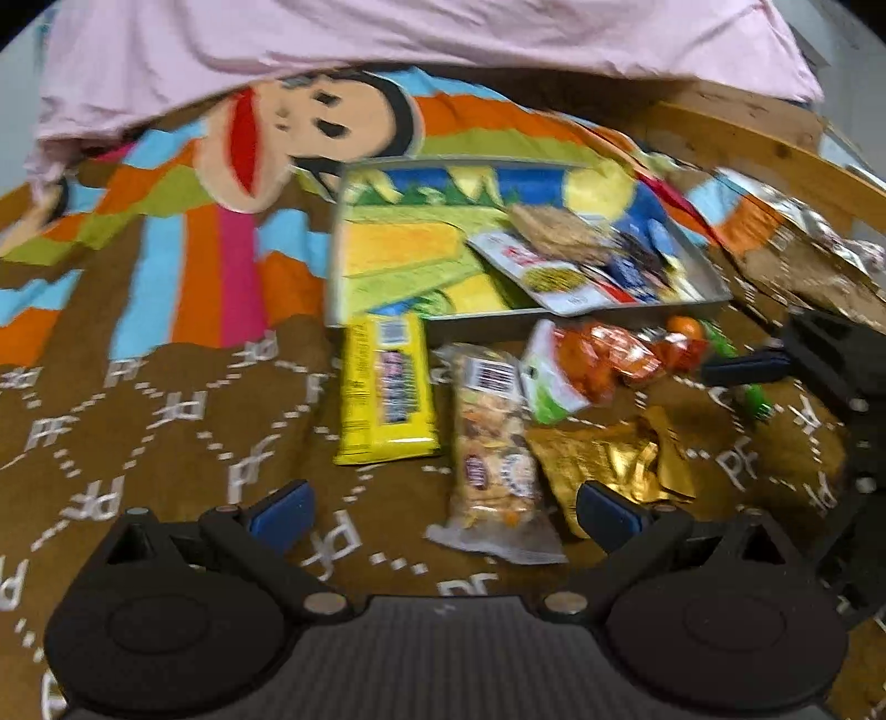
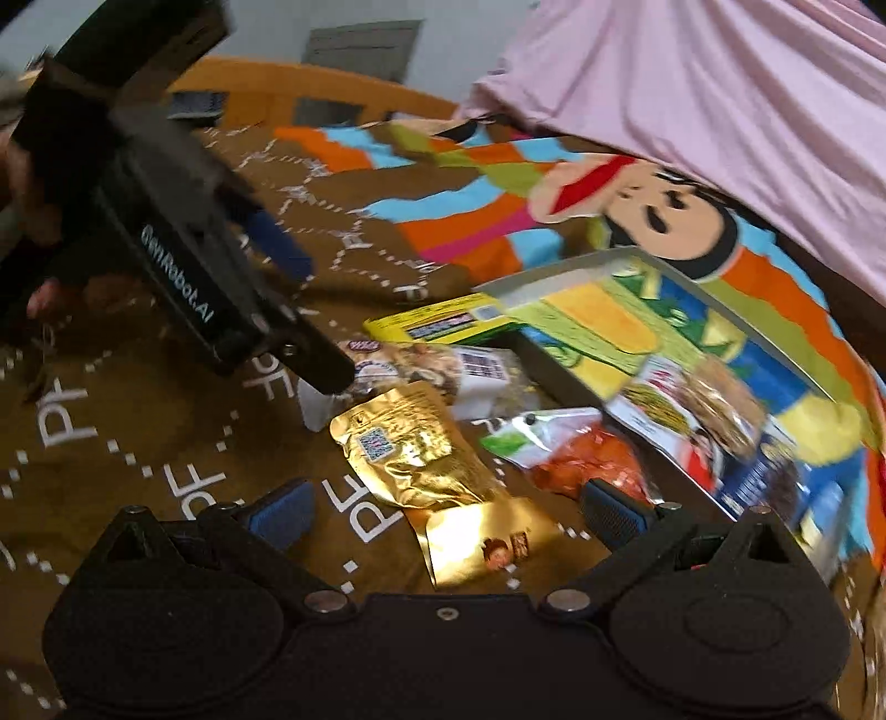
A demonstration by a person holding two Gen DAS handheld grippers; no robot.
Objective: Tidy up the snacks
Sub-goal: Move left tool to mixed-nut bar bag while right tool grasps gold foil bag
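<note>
Snacks lie on a brown printed blanket in front of a shallow tray (image 1: pixel 576 318) with a colourful picture bottom, which holds several packets (image 1: pixel 559 266). Before the tray lie a yellow bar (image 1: pixel 387 393), a clear trail-mix packet (image 1: pixel 493 448), a gold foil pouch (image 1: pixel 609 459) and an orange-and-green bag (image 1: pixel 581 365). My left gripper (image 1: pixel 443 512) is open and empty, just short of the trail-mix packet. My right gripper (image 2: pixel 446 512) is open and empty above the gold pouch (image 2: pixel 421 454). The tray (image 2: pixel 554 279), orange bag (image 2: pixel 570 448) and trail-mix packet (image 2: pixel 421 360) show in the right wrist view.
A pink cloth (image 1: pixel 387 44) hangs over the far side. More wrappers (image 1: pixel 803 243) lie to the right of the tray by a wooden edge (image 1: pixel 764 144). The right gripper's body (image 1: pixel 819 354) is at the right; the left gripper's body (image 2: pixel 183 266) crosses the upper left.
</note>
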